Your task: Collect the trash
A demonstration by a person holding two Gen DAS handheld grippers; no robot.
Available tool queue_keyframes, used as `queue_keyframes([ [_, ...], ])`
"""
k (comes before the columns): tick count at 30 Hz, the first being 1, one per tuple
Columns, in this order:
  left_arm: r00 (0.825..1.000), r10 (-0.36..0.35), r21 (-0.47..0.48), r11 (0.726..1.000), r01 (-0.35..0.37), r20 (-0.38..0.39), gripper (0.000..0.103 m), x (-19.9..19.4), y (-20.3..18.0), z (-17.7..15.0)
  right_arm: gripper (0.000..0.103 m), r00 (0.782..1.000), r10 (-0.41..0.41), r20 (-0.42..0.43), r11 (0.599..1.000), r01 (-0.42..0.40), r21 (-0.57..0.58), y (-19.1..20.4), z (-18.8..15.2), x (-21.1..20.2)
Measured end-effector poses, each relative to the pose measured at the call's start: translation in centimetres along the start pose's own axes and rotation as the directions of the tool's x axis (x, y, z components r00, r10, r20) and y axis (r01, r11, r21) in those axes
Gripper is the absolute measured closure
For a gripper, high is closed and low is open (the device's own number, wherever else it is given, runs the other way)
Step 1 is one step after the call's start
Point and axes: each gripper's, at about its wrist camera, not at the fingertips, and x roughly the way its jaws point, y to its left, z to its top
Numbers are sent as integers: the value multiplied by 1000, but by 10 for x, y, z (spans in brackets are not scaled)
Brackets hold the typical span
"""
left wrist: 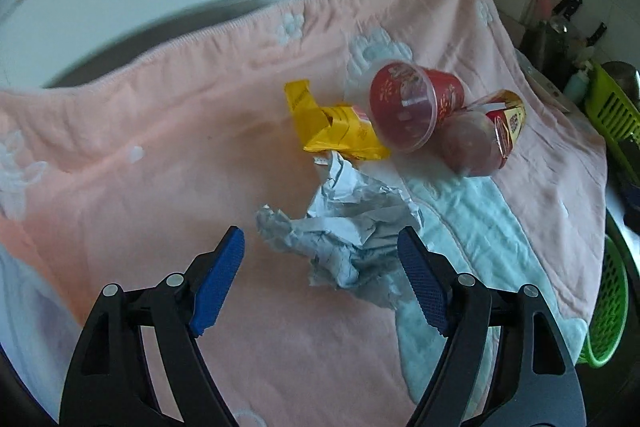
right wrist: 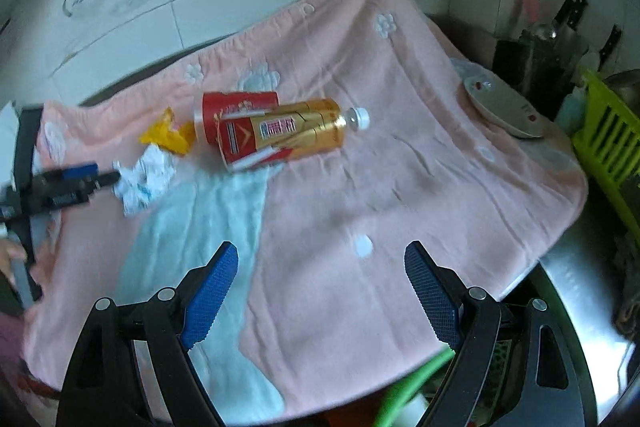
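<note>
A crumpled white paper [left wrist: 344, 227] lies on the pink towel [left wrist: 160, 147], and my left gripper [left wrist: 320, 239] stands open around its near part, pads apart from it. Beyond it are a yellow wrapper [left wrist: 336, 123], a red plastic cup [left wrist: 412, 103] on its side and a red-and-gold bottle [left wrist: 492, 135]. In the right wrist view my right gripper [right wrist: 320, 255] hangs open and empty over the towel [right wrist: 360, 187], well short of the bottle [right wrist: 288, 135], cup [right wrist: 236, 111], wrapper [right wrist: 168, 135] and paper [right wrist: 146, 179]. The left gripper [right wrist: 106, 175] shows there at the paper's left side.
A white plate [right wrist: 500, 107] rests on the towel's far right corner. Green baskets [right wrist: 608, 135] [left wrist: 608, 307] stand off the right edge, with a knife block [right wrist: 532, 67] behind. A tiled wall [right wrist: 200, 7] backs the counter. A hand [right wrist: 10, 259] shows at far left.
</note>
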Motion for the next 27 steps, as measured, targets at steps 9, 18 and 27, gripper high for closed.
queue_keyframes([
  [9, 995, -92, -12, 996, 92, -43, 29, 28, 6, 8, 21, 992, 117, -47, 959, -100, 264, -10, 62, 53],
  [18, 985, -158, 7, 987, 159, -73, 34, 39, 9, 7, 21, 962, 249, -108, 804, -143, 578, -27, 83, 130],
  [27, 981, -173, 20, 984, 175, -87, 34, 50, 9, 12, 21, 943, 317, -99, 693, -159, 703, -24, 89, 168],
])
